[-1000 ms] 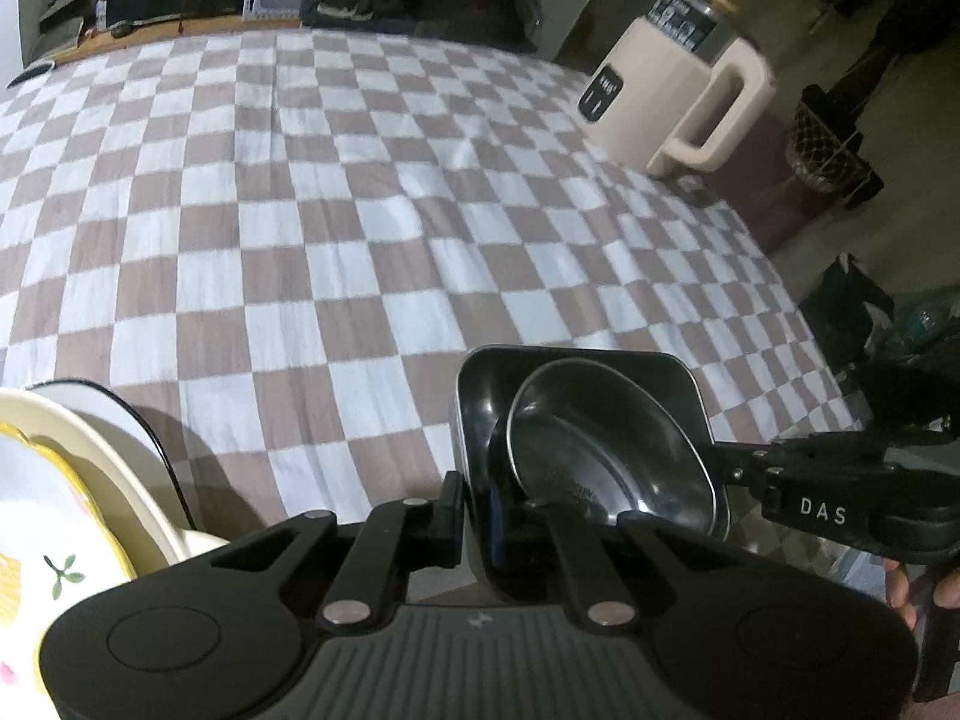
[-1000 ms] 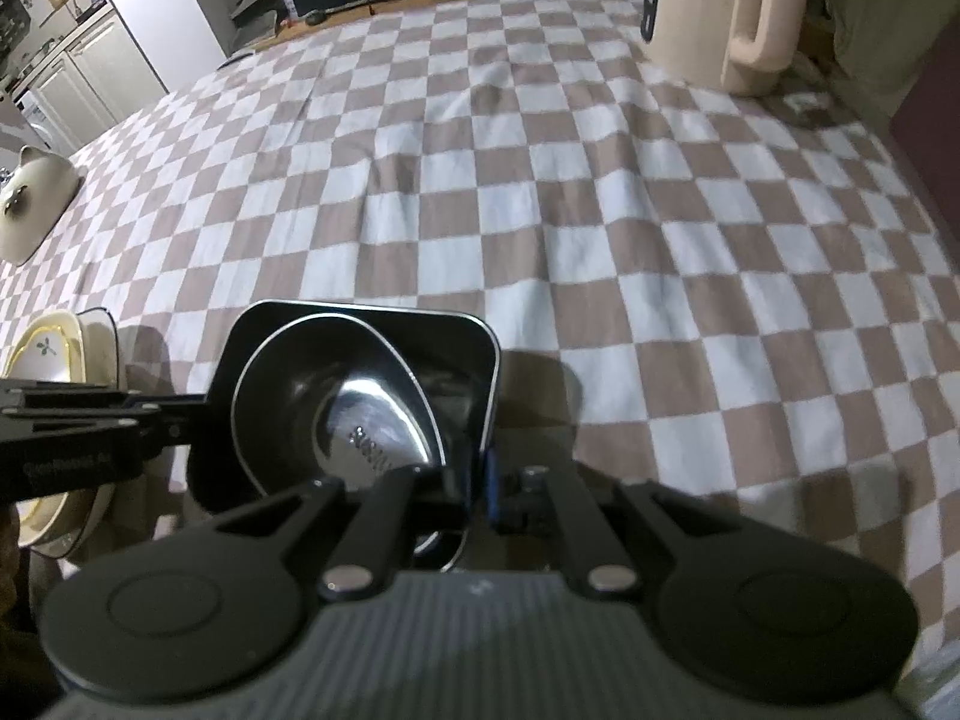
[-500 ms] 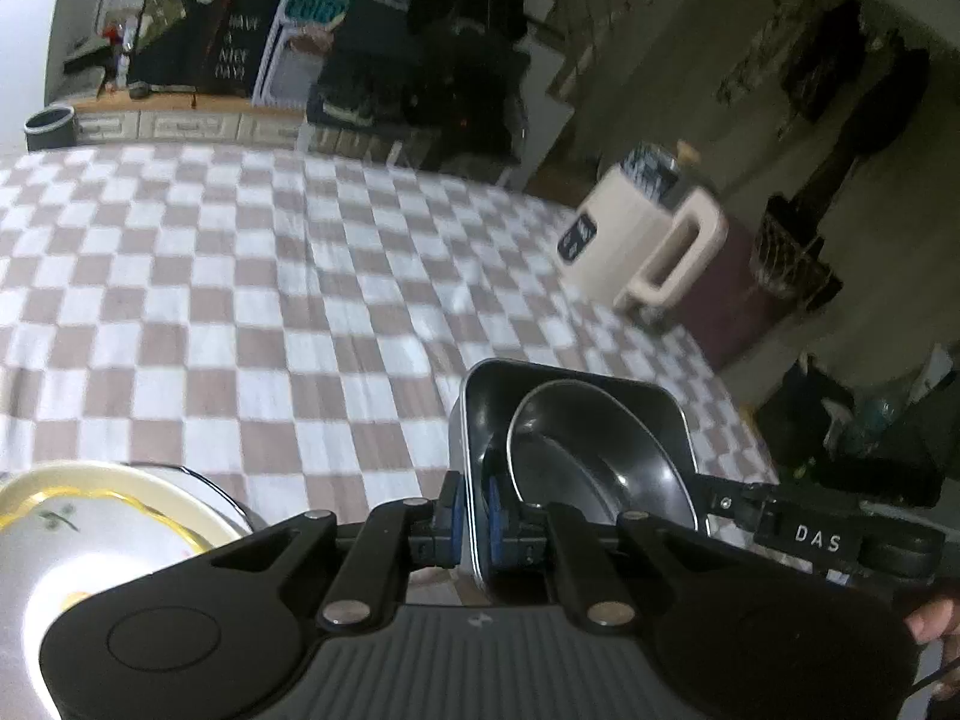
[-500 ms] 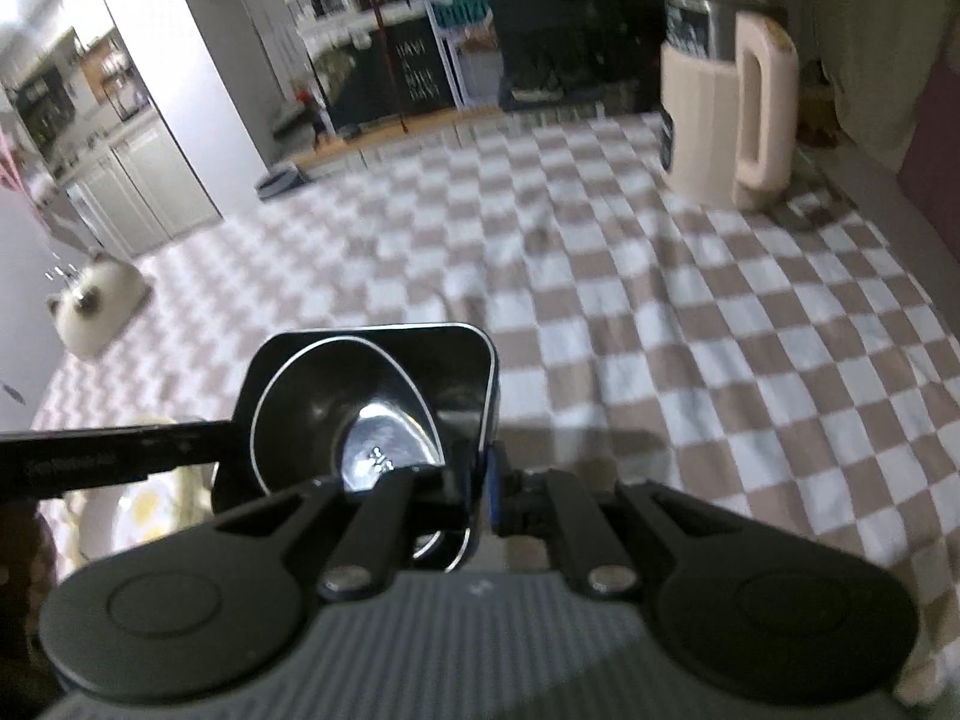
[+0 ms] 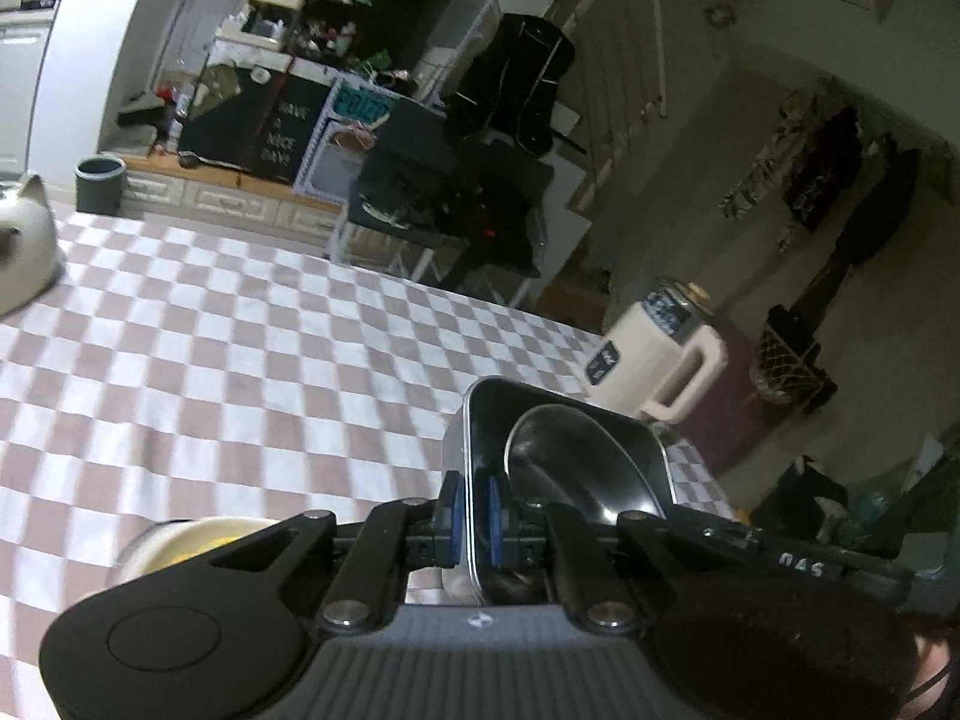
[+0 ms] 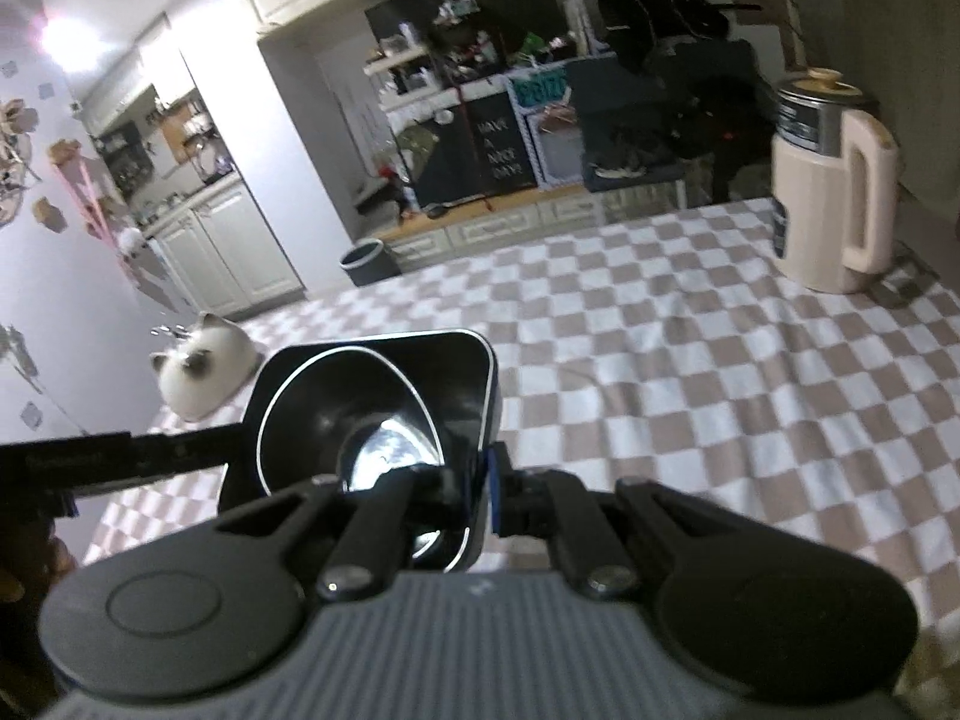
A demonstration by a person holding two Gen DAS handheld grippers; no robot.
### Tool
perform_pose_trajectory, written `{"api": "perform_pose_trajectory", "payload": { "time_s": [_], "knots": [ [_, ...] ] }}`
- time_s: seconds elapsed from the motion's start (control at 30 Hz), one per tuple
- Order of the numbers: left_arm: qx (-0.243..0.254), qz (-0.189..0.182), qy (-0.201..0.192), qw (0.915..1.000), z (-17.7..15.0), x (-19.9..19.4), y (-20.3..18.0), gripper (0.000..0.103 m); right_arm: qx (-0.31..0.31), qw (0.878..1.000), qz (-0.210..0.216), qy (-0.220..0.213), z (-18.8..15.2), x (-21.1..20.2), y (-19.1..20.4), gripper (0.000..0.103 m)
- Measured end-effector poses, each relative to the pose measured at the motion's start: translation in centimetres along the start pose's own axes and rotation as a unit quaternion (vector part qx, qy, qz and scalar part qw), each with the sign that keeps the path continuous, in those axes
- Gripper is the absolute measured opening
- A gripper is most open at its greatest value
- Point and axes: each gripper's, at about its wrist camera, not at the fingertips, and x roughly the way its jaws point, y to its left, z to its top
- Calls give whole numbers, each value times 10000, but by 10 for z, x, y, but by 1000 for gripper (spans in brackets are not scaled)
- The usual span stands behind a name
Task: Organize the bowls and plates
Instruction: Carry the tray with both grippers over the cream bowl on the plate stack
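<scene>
A square steel tray with a round steel bowl inside it is held in the air above the checkered table. My left gripper is shut on the tray's left wall. My right gripper is shut on the tray's right wall, and the bowl shows inside it. A cream and yellow stack of plates sits on the table just below my left gripper, mostly hidden by it.
A cream electric kettle stands at the table's far right corner; it also shows in the left wrist view. A white cat-shaped lidded dish sits at the table's left edge. The checkered cloth covers the table.
Both grippers have lifted the tray with the bowl up off the table and tilted upward. The room beyond the table has come into view and the plate stack has dropped below.
</scene>
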Motion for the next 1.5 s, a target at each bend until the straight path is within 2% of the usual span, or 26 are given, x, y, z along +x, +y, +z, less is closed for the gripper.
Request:
{"api": "perform_pose_trajectory", "payload": {
  "time_s": [0.27, 0.53, 0.63, 0.9, 1.03, 1.33, 1.5],
  "knots": [
    [-221, 441, -94, 9987, -11, -28, 46, 9, -258, 9984, 169, 465, -25, 34, 40, 10],
    [-526, 630, -188, 9964, -20, -47, 78, 9, -154, 9965, 170, 807, -33, 66, 56, 11],
    [-614, 640, -165, 9959, -22, -49, 83, 10, -138, 9964, 180, 817, -31, 66, 60, 11],
    [-784, 651, 160, 9947, -30, -37, 92, 13, -354, 9942, -17, 1013, -37, 77, 67, 11],
    [-770, 792, 333, 9933, -35, -30, 96, 14, -386, 9926, -35, 1151, -39, 84, 67, 11],
    [-831, 888, 439, 9916, -40, -33, 109, 14, -601, 9890, -33, 1348, -42, 97, 80, 11],
    [-830, 824, 582, 9914, -44, -30, 113, 14, -652, 9881, -80, 1391, -43, 99, 80, 12]
  ]
}}
